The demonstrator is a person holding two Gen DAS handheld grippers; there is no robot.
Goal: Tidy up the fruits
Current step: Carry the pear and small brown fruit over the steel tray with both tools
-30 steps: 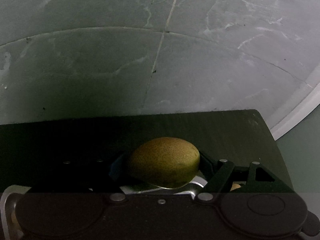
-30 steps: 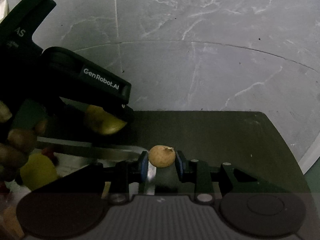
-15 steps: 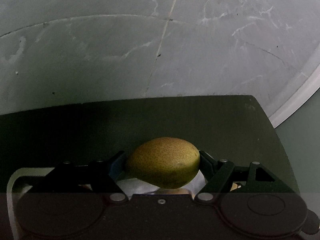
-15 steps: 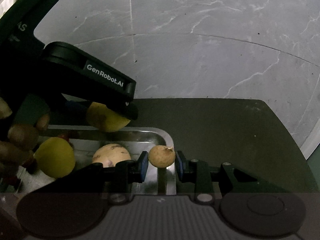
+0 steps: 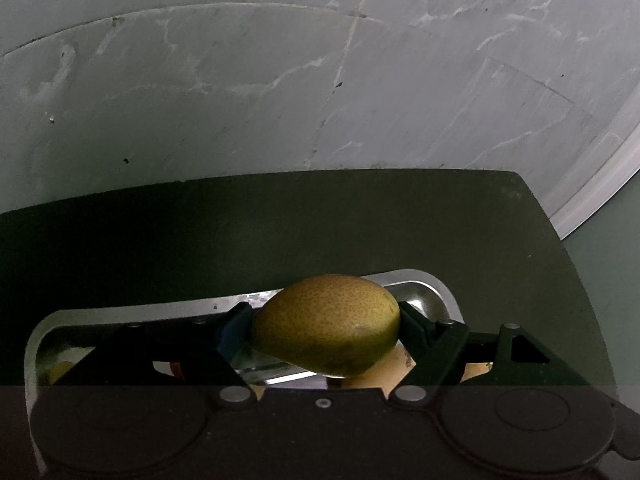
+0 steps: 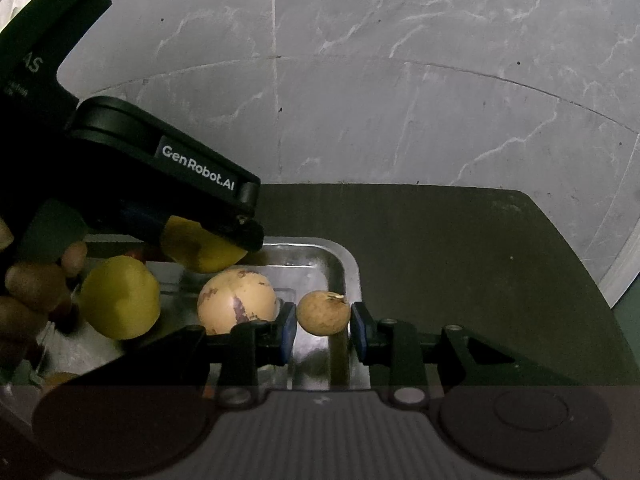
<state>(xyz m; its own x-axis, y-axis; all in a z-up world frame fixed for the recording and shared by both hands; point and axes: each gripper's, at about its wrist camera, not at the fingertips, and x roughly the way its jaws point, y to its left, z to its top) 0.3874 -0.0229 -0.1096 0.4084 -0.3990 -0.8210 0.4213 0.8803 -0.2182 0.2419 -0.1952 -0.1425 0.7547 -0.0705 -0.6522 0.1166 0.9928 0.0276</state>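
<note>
A speckled green-yellow pear lies crosswise between the fingers of my left gripper, which is shut on it above a metal tray. In the right wrist view that same pear hangs under the black left gripper over the tray's far side. My right gripper is shut on a small round brown fruit, held between its blue pads over the tray's right end.
In the tray lie a yellow-green round fruit and a pale round fruit with purple marks. A person's hand shows at the left edge. The tray sits on a dark mat over grey marble floor.
Both views have drawn back, so the tray and the fruits in it have come into sight below the fingers. Each gripper still holds its fruit.
</note>
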